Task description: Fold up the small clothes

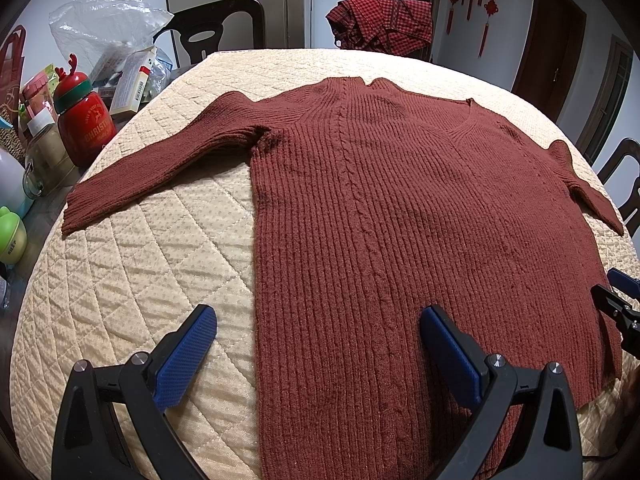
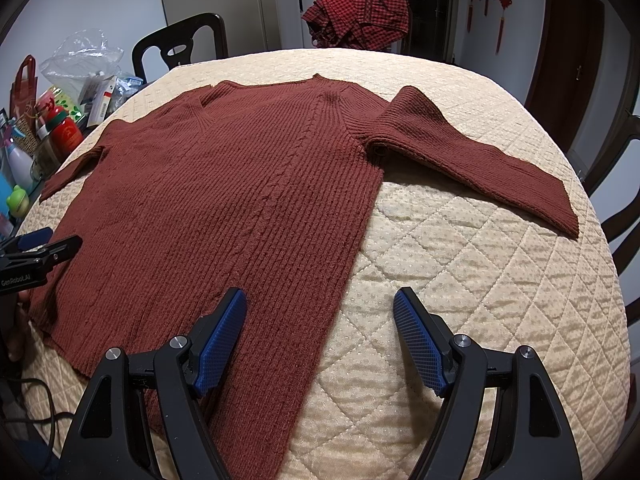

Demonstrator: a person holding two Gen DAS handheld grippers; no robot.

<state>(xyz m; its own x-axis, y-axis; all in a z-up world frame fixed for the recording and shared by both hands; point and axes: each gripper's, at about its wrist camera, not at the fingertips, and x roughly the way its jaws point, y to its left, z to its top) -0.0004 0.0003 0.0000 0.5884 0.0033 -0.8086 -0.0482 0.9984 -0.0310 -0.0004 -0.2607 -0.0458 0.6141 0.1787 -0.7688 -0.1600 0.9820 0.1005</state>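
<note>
Item: 1 sweater (image 1: pixel 400 220), flat on table (image 1: pixel 140 260) (sleeves out), 0 folds done; my left claw (image 1: pixel 318 354) and right claw (image 2: pixel 320 338) both apart, empty.

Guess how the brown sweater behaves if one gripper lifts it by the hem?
The sweater is probably floppy: a thick ribbed knit lying flat on the quilted cover, so it would likely drape and sag. Both sleeves are spread out and would probably trail. The textured knit should grip the ridged pads.

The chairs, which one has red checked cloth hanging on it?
The far chair behind the table, draped with the checked cloth. The dark chair left of it is bare, its cut-out back showing.
</note>
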